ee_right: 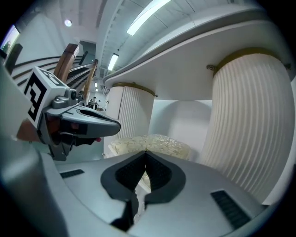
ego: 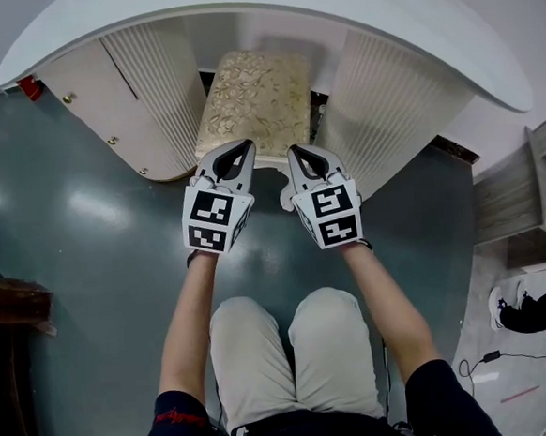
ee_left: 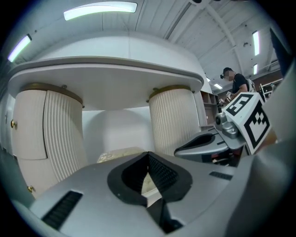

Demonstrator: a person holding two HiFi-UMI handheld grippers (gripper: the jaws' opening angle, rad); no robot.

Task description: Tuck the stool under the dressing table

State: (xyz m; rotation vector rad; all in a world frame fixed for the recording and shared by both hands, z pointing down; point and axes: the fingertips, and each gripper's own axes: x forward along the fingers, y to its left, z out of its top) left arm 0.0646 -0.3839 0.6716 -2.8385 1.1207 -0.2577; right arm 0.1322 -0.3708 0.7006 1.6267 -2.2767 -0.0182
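**Entry: stool and both grippers, placed against the dressing table**

- **Dressing table** (ego: 350, 4): white curved top on two ribbed pedestals, with a kneehole between them.
- **Stool** (ego: 256, 96): gold-patterned cushion on a pale frame. It stands in the kneehole, midway between the pedestals. Its far end is under the table's top, and its near edge is about level with the pedestal fronts. Its long axis runs straight into the kneehole, square to the table's front. It appears largely tucked in. Whether it can go deeper cannot be told.
- **Left gripper** (ego: 239, 149): in front of the table, at the near left corner of the stool and pointing into the kneehole. The jaws are closed tip to tip with nothing between them. The cushion seen past the pads lies beyond them and is not gripped.
- **Right gripper** (ego: 304, 152): in front of the table, at the near right corner of the stool, parallel to the left gripper and just beside it. The jaws are also closed and empty.
- **Governing relation**: the stool lies dead ahead of both grippers, toward the table, with one gripper on each side of its long axis. Neither is clearly nearer. Contact with the seat edge cannot be confirmed.
- **Judgement**: any remaining push should go along the stool's long axis, with both grippers pressing evenly. An uneven push would likely skew the stool toward a pedestal.
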